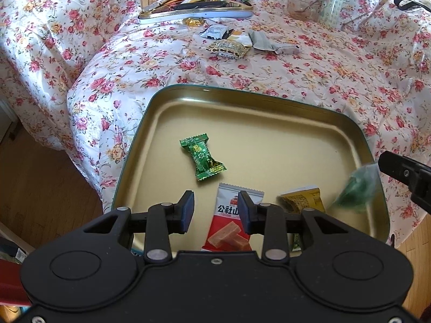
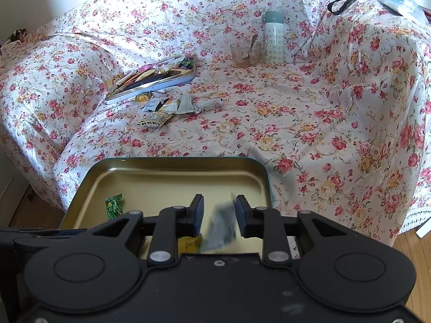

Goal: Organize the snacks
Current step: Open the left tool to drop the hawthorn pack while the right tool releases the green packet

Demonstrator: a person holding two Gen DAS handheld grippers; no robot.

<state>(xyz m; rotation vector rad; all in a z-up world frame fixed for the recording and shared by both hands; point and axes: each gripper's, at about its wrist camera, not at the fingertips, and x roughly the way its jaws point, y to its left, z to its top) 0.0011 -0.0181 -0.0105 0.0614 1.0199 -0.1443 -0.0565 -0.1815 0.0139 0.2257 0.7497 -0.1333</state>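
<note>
A floral cloth (image 1: 269, 75) covered the worktop under a gold tin (image 1: 269, 134). In the left view, the left gripper (image 1: 215, 210) hung open and empty over a red packet (image 1: 229, 231), a green candy (image 1: 202, 158) lying ahead. In the right view, the right gripper (image 2: 219, 215) stood open, a blurred dark green sweet (image 2: 222, 223) loose between its pads, seemingly dropping. Released near the tin's right wall, it might bounce out onto the cloth.

A dark green wrapped snack (image 2: 222, 227) between the right gripper's (image 2: 219, 216) jaws is smeared by motion blur, the red-and-white snack packet (image 1: 229, 228) and yellow candy (image 1: 303, 202) are partly hidden behind the left gripper (image 1: 215, 212), and the far tin's (image 1: 196, 13) wrappers are too small to identify.
</note>
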